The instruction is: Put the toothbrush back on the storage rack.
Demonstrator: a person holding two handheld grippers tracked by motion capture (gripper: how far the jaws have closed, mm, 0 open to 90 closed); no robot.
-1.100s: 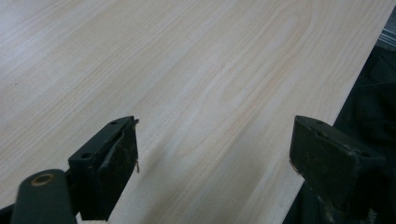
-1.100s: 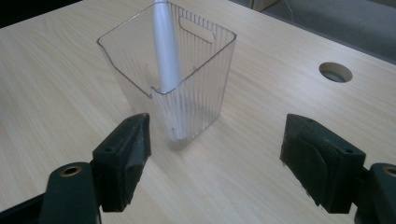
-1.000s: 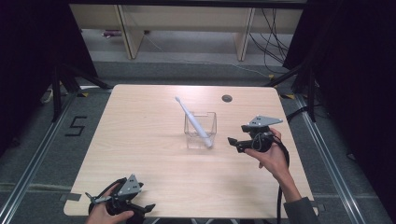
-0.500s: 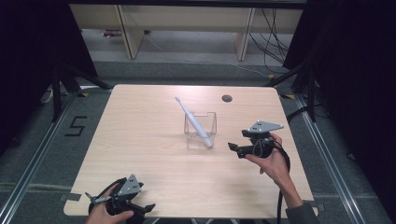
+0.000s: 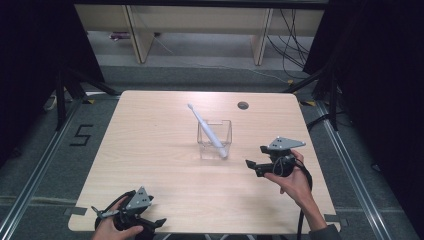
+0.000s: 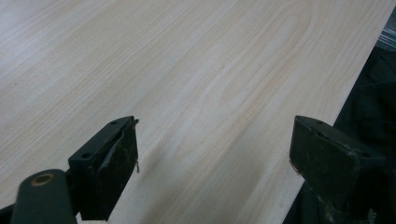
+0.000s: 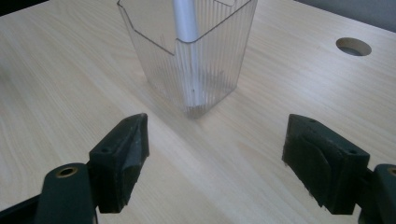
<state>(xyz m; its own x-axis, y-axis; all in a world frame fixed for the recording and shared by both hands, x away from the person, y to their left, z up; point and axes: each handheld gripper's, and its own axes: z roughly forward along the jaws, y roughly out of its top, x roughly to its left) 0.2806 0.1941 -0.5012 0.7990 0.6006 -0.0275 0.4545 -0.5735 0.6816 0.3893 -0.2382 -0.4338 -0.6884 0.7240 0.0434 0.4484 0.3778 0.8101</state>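
High view: toothbrush [image 5: 207,131] leans in clear cup [image 5: 215,139]; right claw [image 5: 254,164] spread, empty, near it; left claw [image 5: 159,223] spread, idle. Placement apparently complete; next, likely retreat.

My right gripper [image 7: 215,161] has its two black jaws spread wide apart, nothing between them, above the pale wooden table [image 7: 60,93]. Just ahead of them stands a clear ribbed plastic cup [image 7: 191,51], upright, with a white toothbrush handle [image 7: 184,21] standing in it. A round hole [image 7: 353,46] sits in the table at the far right.
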